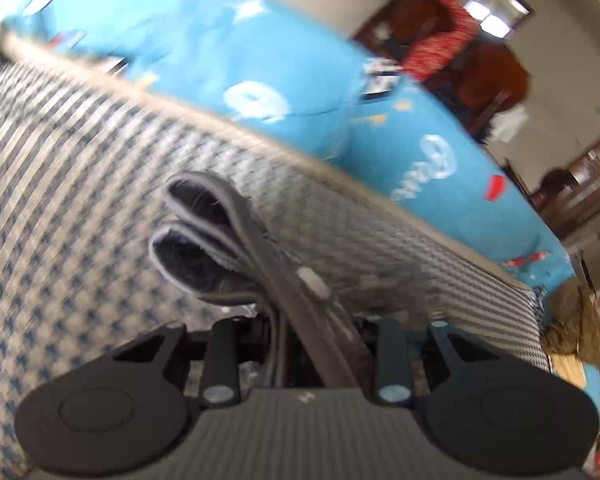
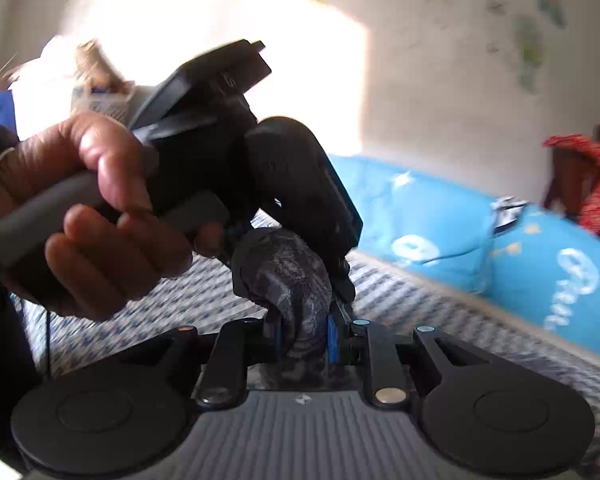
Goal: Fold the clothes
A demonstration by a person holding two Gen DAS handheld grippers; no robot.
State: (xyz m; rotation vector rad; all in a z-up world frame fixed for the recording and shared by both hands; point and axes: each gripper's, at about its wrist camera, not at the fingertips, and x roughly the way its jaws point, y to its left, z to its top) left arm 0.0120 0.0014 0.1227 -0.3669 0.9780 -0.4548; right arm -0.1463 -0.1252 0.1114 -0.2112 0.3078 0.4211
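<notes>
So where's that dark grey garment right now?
The dark grey garment is bunched in the left gripper's jaws, folds sticking up above the checked bedcover. The right wrist view shows it also pinched by the right gripper.

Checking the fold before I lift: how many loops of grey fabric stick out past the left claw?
2. The upper loop and the lower loop beneath it, both beyond the left claw; more layers may hide in its grip.

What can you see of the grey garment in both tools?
The grey garment looks like thick dark grey fabric with fuzzy, pale-edged hems, bunched into folded loops. The left tool is shut on it, a small pale tab showing. In the right wrist view it is a mottled roll pinched by the right tool, above the checked cloth.
</notes>
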